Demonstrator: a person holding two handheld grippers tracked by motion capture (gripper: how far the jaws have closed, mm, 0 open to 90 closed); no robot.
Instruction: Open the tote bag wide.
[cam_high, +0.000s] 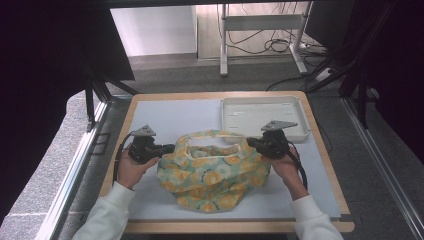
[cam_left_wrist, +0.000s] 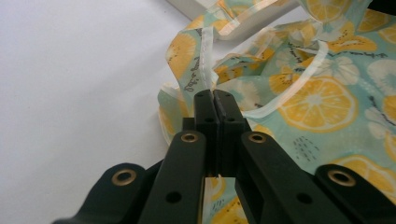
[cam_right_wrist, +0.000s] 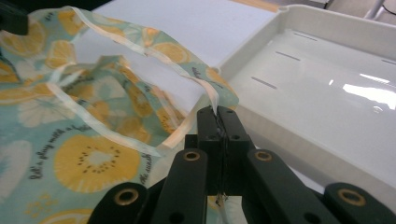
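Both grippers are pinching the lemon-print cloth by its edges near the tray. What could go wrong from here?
The left gripper and right gripper each hold only a thin bit of the cloth's hem, so a pull could slip it free. The right pinch sits close to the white tray; lifting or spreading the cloth there may drag it over the rim or nudge the tray.

Mint-green cloth (cam_high: 212, 172) printed with yellow lemon slices; white tray (cam_high: 263, 117).

The cloth (cam_high: 212, 170) lies on the table (cam_high: 165, 117), the tray (cam_high: 262, 117) behind it to the right.
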